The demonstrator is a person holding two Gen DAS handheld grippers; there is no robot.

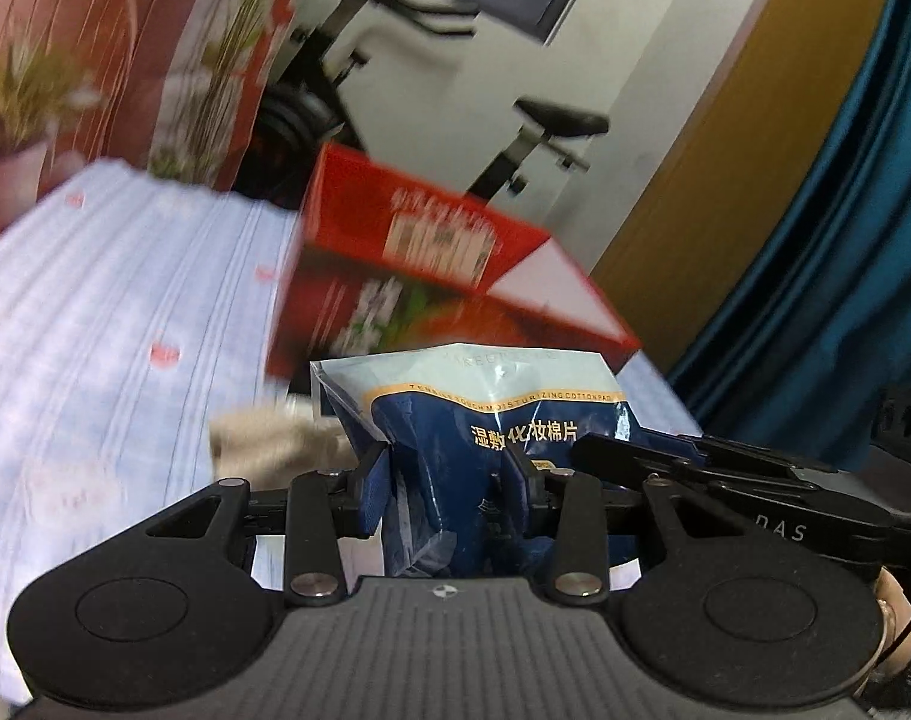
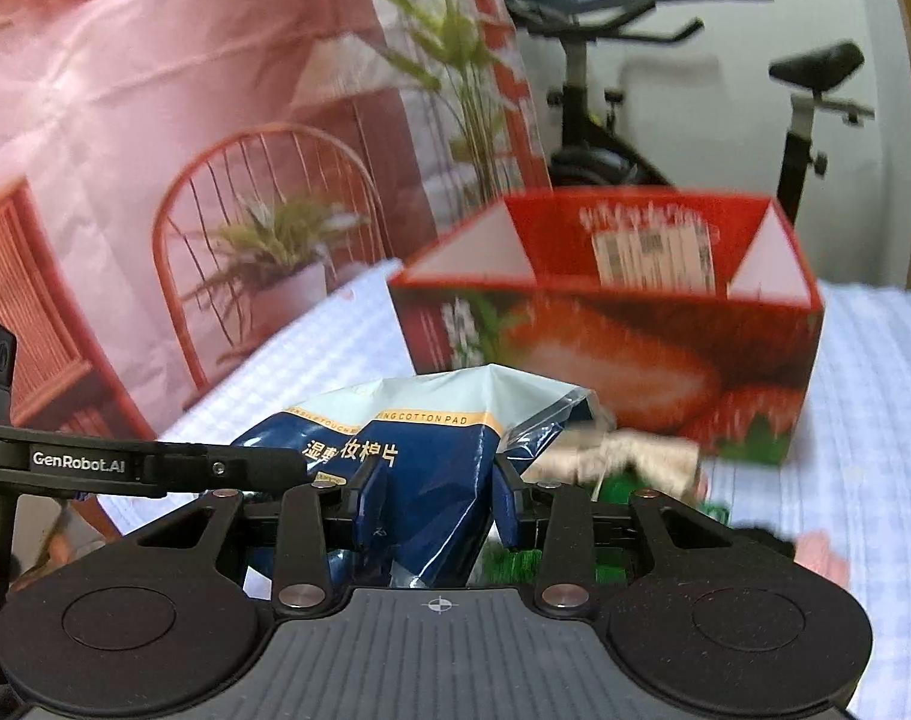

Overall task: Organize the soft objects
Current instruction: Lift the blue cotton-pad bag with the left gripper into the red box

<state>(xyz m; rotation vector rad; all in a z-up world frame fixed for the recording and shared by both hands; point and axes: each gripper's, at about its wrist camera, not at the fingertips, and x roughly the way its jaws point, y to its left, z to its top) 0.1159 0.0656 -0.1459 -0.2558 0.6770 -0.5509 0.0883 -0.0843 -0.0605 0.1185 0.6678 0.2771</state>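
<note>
Cotton-pad pouch point(image 1: 485, 420), crinkly blue-and-white film: we pinch it with left claw point(image 1: 449, 471) and right claw point(image 2: 434, 495), above the striped cloth point(image 1: 125, 312), near the open red carton point(image 2: 605, 324).

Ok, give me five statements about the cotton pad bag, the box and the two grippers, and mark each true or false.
1. Both the left gripper and the right gripper have their jaws closed on the cotton pad bag. True.
2. The bag is already inside the red box. False: it is held in front of the box, outside it.
3. The red box is open at the top. True.
4. The box is plain blue. False: it is red, printed with strawberries.
5. A beige soft item lies beside the bag. True.
</note>
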